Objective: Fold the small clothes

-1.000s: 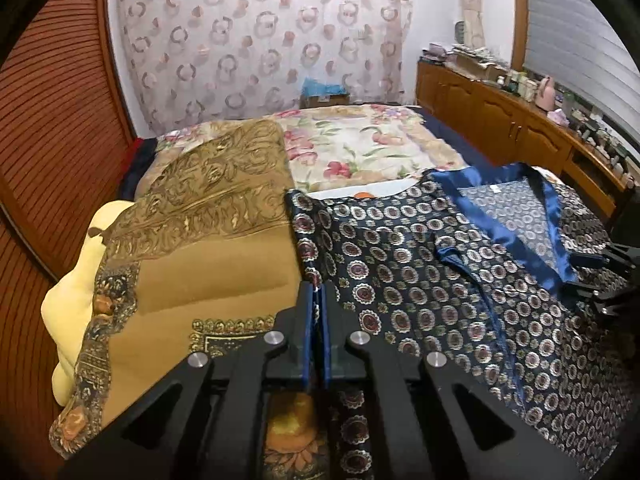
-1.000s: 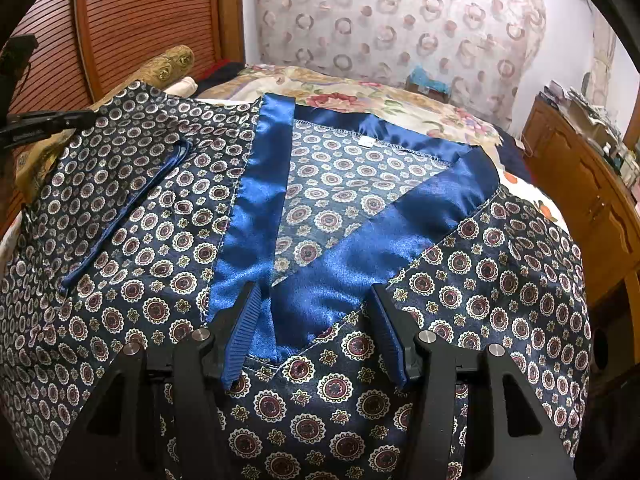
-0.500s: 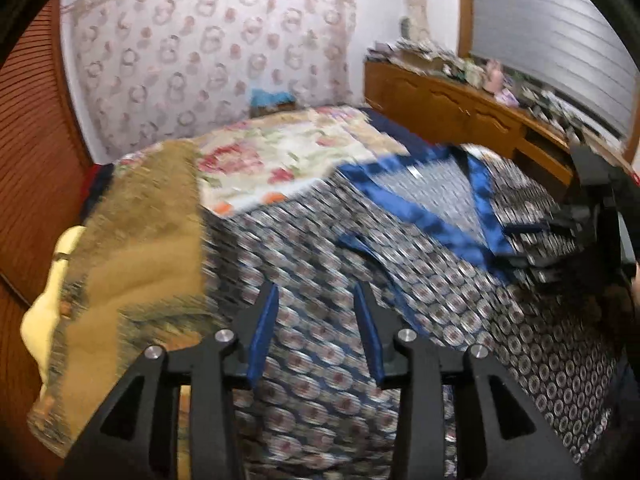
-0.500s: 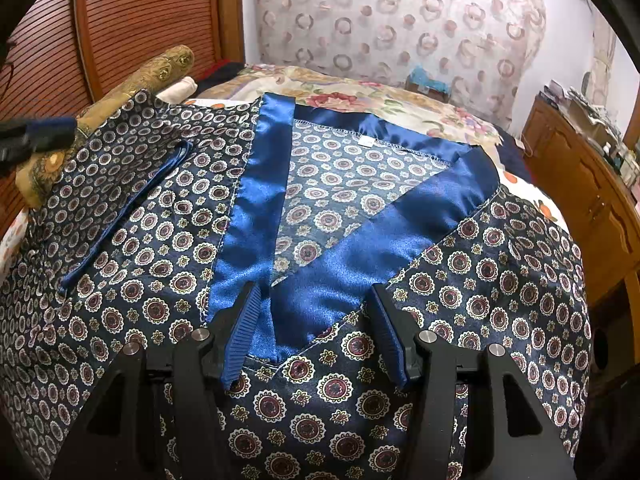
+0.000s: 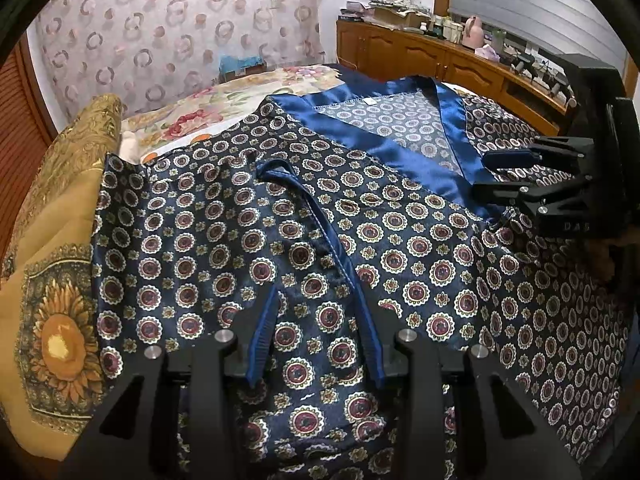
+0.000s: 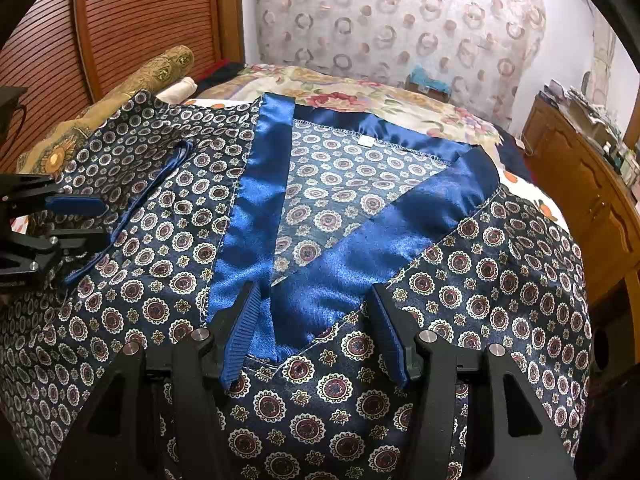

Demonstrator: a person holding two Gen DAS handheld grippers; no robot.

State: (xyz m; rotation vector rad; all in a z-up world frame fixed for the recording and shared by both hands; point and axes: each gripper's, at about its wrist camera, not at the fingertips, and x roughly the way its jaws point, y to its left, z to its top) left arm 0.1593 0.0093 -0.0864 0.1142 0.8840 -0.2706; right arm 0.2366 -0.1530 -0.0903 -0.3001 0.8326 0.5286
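A dark blue garment with round medallion print and a shiny blue satin collar (image 5: 400, 152) lies spread flat on the bed; it fills the right wrist view too (image 6: 340, 208). A thin blue piped pocket edge (image 5: 316, 220) runs across its chest. My left gripper (image 5: 316, 340) is open and empty, low over the cloth beside that edge. My right gripper (image 6: 316, 336) is open and empty, its fingers straddling the point where the satin collar bands cross. Each gripper shows in the other's view: the right (image 5: 508, 176), the left (image 6: 80, 220).
A gold sunflower-print cover (image 5: 56, 280) lies folded at the garment's left side. A floral bedspread (image 6: 360, 100) covers the bed behind. A wooden cabinet (image 5: 440, 60) with clutter runs along the right, a slatted wooden door (image 6: 140, 20) on the left.
My left gripper was shut at the garment's left edge, has opened, let go and swung right over the cloth. The right gripper has stayed still and open.
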